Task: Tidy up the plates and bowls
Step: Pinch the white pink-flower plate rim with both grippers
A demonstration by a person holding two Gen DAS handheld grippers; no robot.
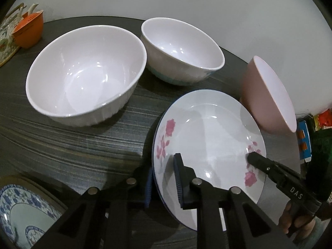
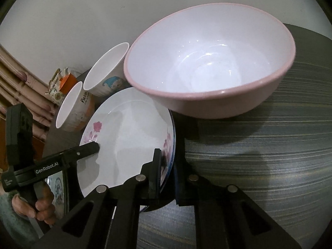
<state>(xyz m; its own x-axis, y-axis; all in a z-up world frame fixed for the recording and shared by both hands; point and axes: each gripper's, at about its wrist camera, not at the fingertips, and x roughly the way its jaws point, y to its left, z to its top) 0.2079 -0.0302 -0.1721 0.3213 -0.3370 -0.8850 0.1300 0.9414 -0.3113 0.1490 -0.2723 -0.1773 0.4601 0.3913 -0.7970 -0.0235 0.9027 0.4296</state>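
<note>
Two hand-held grippers grip one rose plate (image 1: 209, 137) from opposite rims, seen from both wrist cameras. The plate is white with pink roses and a thin blue edge, and it lies tilted over the dark striped worktop (image 1: 83, 145); a second blue edge shows just under its rim, so it may sit on another plate, though this cannot be told for certain.

The left gripper (image 1: 164, 178) has its jaws clenched on the plate's near-left rim, one blue-padded finger on the plate's face and the other beneath the rim. The right gripper (image 2: 166, 170) clamps the opposite rim in the same way, jaws tight on the edge beside a rose print. Each gripper also shows in the other's view as a black finger lying on the plate's face.

Relative to the plate: a pink bowl (image 2: 207, 68) stands just behind it, its wall close over the far rim. A large white bowl (image 1: 87, 72) and a blue-based white bowl (image 1: 182, 49) stand upright on the worktop beyond the plate's left side. A blue-patterned plate (image 1: 22, 211) lies near the left gripper, on the side away from the rose plate. An orange cup (image 1: 29, 31) and a teapot (image 1: 8, 31) stand far behind, at the worktop's edge
</note>
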